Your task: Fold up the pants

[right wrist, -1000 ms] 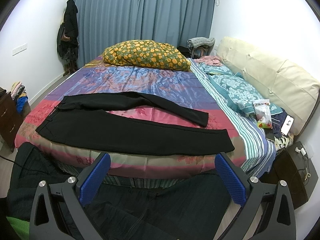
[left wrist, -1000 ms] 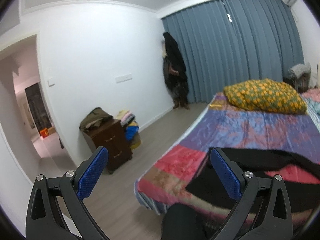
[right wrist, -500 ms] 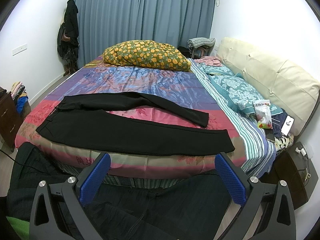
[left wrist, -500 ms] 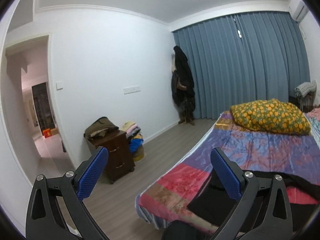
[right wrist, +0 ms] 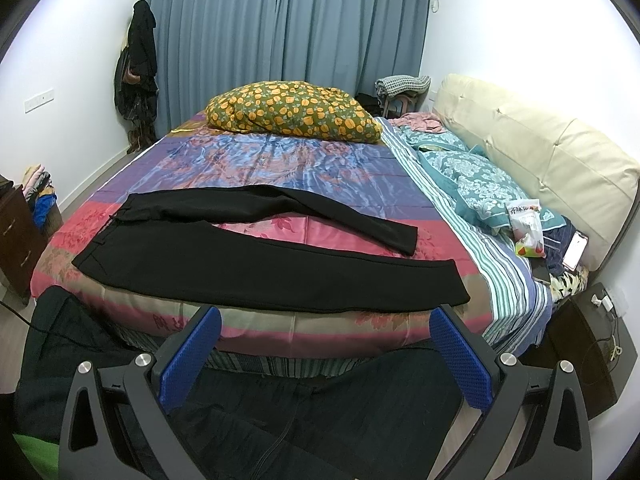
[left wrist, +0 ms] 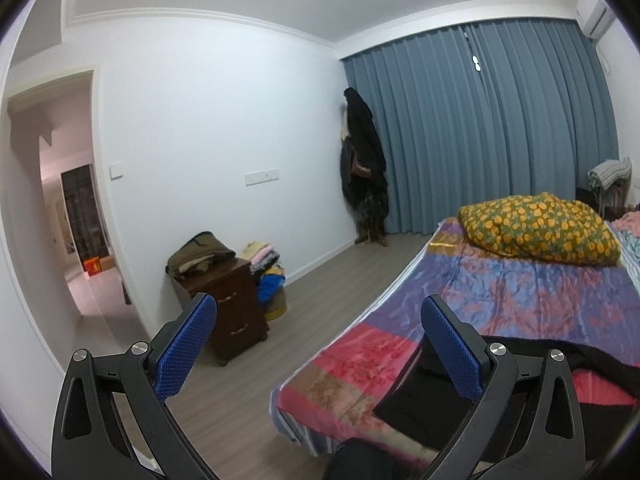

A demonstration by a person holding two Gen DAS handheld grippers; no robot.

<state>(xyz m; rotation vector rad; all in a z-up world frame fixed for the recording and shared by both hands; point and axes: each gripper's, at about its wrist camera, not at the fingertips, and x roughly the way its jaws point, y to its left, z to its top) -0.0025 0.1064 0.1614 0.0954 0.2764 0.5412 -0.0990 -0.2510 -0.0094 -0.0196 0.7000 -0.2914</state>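
Left wrist view, left hand-held gripper (left wrist: 316, 344): jaws spread wide, nothing between them; it pointed past the bed corner toward the wall and the dark nightstand (left wrist: 234, 312).
Left wrist view, pants (left wrist: 424, 400): only the waist end showed, lying on the bed (left wrist: 520, 292) near its corner, low and right of the gripper.
Right wrist view, right hand-held gripper (right wrist: 325, 354): released, empty, held off the near edge of the bed, apart from the cloth.
Right wrist view, pants: spread flat across the near part of the bed, waist to the left, legs running right; the far leg angled away from the near one, a strip of bedspread between them.
Right wrist view, surroundings: yellow-flowered quilt (right wrist: 292, 114) well behind the pants; snack bag (right wrist: 528, 226) and phone (right wrist: 576, 250) off to the right.
Step, as judged: approach, fold not begun.
Doing it well, as judged: take the far leg at waist and hem together, lay it over the near leg with seams matched, and smooth it before halving.
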